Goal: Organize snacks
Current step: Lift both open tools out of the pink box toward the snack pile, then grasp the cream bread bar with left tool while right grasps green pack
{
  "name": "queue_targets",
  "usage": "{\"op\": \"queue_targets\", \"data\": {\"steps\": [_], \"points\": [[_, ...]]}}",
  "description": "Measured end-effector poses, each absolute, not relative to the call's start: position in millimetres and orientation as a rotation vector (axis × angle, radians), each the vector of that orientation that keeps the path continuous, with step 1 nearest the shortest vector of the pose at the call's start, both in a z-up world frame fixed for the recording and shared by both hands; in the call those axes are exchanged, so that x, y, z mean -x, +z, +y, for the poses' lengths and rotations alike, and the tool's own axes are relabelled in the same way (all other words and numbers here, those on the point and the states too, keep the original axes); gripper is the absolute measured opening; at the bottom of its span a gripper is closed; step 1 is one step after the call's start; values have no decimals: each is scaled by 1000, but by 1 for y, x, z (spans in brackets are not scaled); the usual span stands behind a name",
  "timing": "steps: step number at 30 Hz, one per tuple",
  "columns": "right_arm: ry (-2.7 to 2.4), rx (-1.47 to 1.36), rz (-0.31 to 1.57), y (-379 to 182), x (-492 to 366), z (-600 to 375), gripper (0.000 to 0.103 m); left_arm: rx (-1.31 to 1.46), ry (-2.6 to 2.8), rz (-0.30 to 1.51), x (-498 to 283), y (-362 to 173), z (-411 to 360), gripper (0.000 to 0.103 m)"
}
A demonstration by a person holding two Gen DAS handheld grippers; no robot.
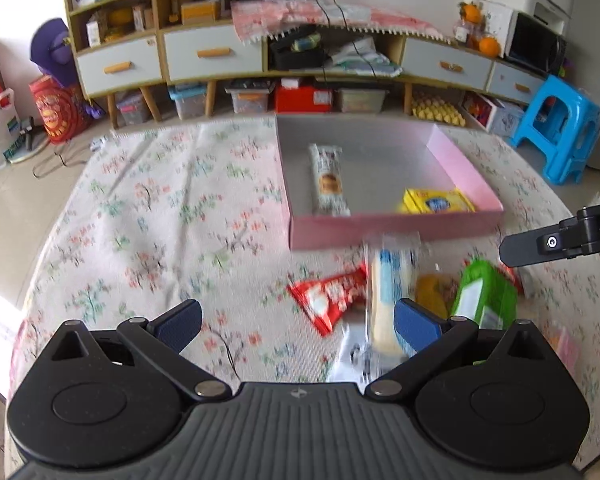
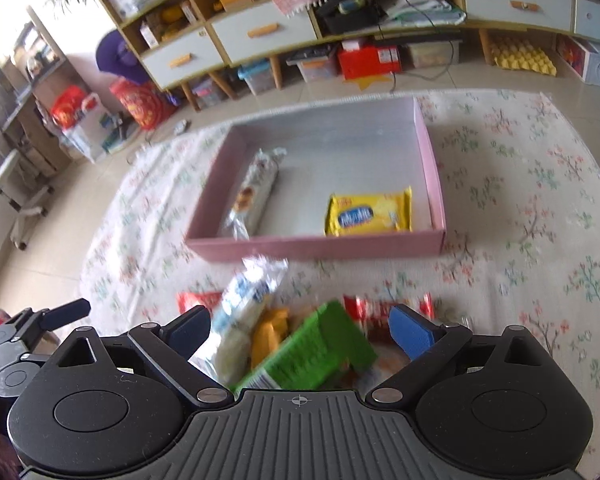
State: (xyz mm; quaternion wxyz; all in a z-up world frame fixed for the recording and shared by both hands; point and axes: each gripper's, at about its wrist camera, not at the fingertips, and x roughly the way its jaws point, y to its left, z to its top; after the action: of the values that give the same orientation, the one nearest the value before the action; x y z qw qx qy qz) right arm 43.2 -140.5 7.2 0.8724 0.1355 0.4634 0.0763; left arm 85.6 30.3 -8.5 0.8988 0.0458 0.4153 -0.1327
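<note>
A pink box [image 1: 392, 229] [image 2: 316, 247] sits on the flowered cloth. Inside lie a long silver biscuit pack [image 1: 329, 181] [image 2: 256, 192] and a yellow packet [image 1: 438, 201] [image 2: 370, 211]. In front of the box is a pile of snacks: a red packet [image 1: 330, 298], a white and blue pack [image 1: 390, 292] [image 2: 246, 300], an orange packet [image 1: 432, 294] [image 2: 270, 334] and a green box [image 1: 484, 296] [image 2: 316, 352]. My left gripper [image 1: 298, 326] is open and empty, left of the pile. My right gripper [image 2: 300, 328] is open above the green box.
The flowered cloth [image 1: 160, 216] covers the floor. A low cabinet with drawers [image 1: 216, 56] stands behind, with storage bins under it. A blue stool [image 1: 560, 128] stands at the right. The right gripper's finger [image 1: 560, 240] shows at the right edge of the left wrist view.
</note>
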Motion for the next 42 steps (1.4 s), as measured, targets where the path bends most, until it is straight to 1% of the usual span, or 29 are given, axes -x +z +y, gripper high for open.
{"op": "queue_targets", "data": {"steps": [4, 11, 14, 16, 17, 19, 21, 23, 24, 26, 28, 33, 42], "points": [[157, -287, 1000, -1, -35, -139, 98, -96, -298, 873, -80, -17, 35, 103], [184, -443, 1066, -15, -36, -144, 97, -69, -330, 872, -75, -19, 41, 101], [182, -493, 1088, -22, -39, -144, 96, -44, -345, 867, -76, -19, 40, 97], [178, -512, 1100, -27, -40, -144, 95, -26, -363, 873, -77, -20, 38, 91], [174, -511, 1107, -29, -41, -143, 91, -19, -373, 876, -78, -21, 37, 90], [170, -510, 1121, -34, -43, -140, 82, 1, -390, 886, -80, -22, 35, 80], [166, -518, 1134, -39, -44, -140, 65, 28, -403, 898, -83, -25, 34, 73], [163, -532, 1146, -44, -47, -141, 56, 53, -415, 907, -86, -27, 32, 66], [160, -545, 1154, -48, -48, -142, 55, 67, -422, 912, -87, -28, 31, 61], [147, -567, 1169, -54, -50, -144, 55, 99, -435, 924, -91, -30, 28, 56], [136, -580, 1181, -60, -52, -147, 52, 124, -456, 942, -94, -33, 25, 48], [128, -603, 1170, -58, -52, -153, 46, 116, -479, 955, -99, -37, 9, 47], [113, -569, 1130, -44, -49, -159, 46, 9, -458, 957, -107, -43, -12, 47]]}}
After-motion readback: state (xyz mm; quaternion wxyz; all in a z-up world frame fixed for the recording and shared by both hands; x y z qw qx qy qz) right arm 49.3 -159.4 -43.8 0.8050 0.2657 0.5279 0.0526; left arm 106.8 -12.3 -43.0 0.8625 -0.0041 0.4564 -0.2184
